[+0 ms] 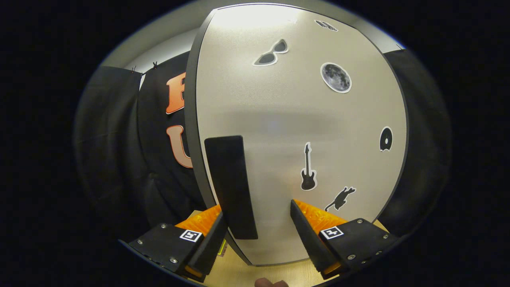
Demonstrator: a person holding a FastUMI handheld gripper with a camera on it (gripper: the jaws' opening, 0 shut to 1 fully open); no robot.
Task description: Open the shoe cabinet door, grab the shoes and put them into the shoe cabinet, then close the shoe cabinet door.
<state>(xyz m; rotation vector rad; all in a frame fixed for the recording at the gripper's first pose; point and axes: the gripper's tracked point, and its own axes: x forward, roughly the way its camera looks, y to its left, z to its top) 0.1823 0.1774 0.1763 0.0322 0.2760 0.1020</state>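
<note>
The shoe cabinet door [303, 119] is a pale grey panel with a dark edge, standing close in front of me. Several stickers are on it, among them a guitar [308, 167] and a moon [336, 77]. A long black handle [231, 187] runs upright near the door's left edge. My gripper [258, 210] is open, its fingers standing either side of the handle's lower half. The left finger [211, 235] is right beside the handle and the right finger [308, 231] is well clear of it. I cannot tell whether the door is ajar.
Black booth cloth [119, 159] hangs to the left and right of the cabinet. A light wooden surface [247, 275] lies under the door's lower edge. A fingertip of the person's hand [271, 283] shows below the gripper.
</note>
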